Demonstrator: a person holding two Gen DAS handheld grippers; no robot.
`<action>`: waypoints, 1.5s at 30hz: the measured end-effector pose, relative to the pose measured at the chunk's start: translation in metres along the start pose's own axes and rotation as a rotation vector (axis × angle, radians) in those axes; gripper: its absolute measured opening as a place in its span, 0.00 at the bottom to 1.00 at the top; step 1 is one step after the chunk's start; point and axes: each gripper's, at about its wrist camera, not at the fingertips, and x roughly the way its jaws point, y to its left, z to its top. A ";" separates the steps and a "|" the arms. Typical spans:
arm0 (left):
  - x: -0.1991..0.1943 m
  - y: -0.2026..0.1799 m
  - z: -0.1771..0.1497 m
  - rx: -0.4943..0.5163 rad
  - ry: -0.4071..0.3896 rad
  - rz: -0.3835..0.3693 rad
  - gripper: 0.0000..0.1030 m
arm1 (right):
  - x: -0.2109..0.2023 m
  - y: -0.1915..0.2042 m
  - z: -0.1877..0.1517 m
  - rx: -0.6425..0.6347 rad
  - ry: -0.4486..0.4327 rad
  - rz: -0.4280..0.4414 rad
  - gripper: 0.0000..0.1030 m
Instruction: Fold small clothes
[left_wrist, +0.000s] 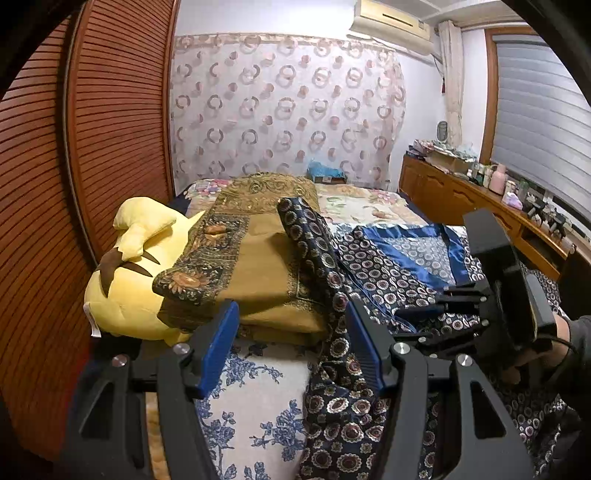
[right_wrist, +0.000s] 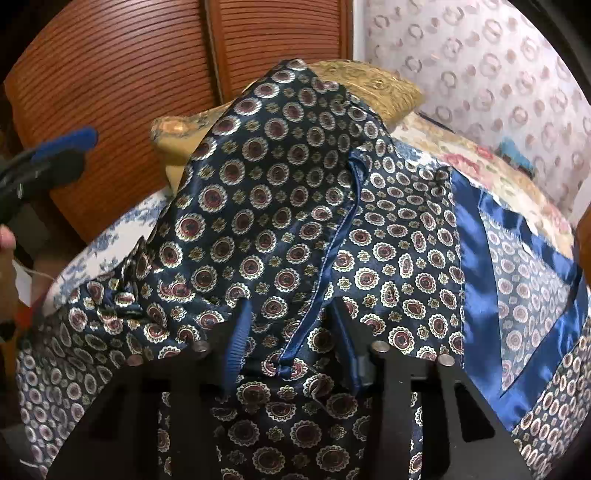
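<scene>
The folding looks barely begun: the navy patterned garment (right_wrist: 280, 206) lies rumpled on the bed (left_wrist: 251, 398), one hemmed fold between the right gripper (right_wrist: 291, 343) jaws, which look closed on it, while the left gripper (left_wrist: 291, 347) jaws stand half open, empty.

The patterned navy garment (right_wrist: 280, 206) is draping right over the right gripper (right_wrist: 291, 332), hiding its fingertips, and running off the frame's bottom edge. The left gripper (right_wrist: 55, 151) is blurring out at mid-left, cut off. The stuff on the wooden counter (left_wrist: 461, 184), upper right, is too tiny to tell.
</scene>
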 end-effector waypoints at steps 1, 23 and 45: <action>0.000 0.001 0.000 -0.004 -0.002 0.007 0.57 | -0.001 0.002 -0.001 -0.014 -0.001 0.002 0.21; 0.051 -0.021 0.019 0.043 0.107 -0.009 0.57 | -0.079 -0.044 -0.054 0.121 -0.091 -0.192 0.41; 0.138 -0.011 0.059 0.029 0.233 -0.051 0.46 | -0.111 -0.138 -0.133 0.274 -0.016 -0.278 0.68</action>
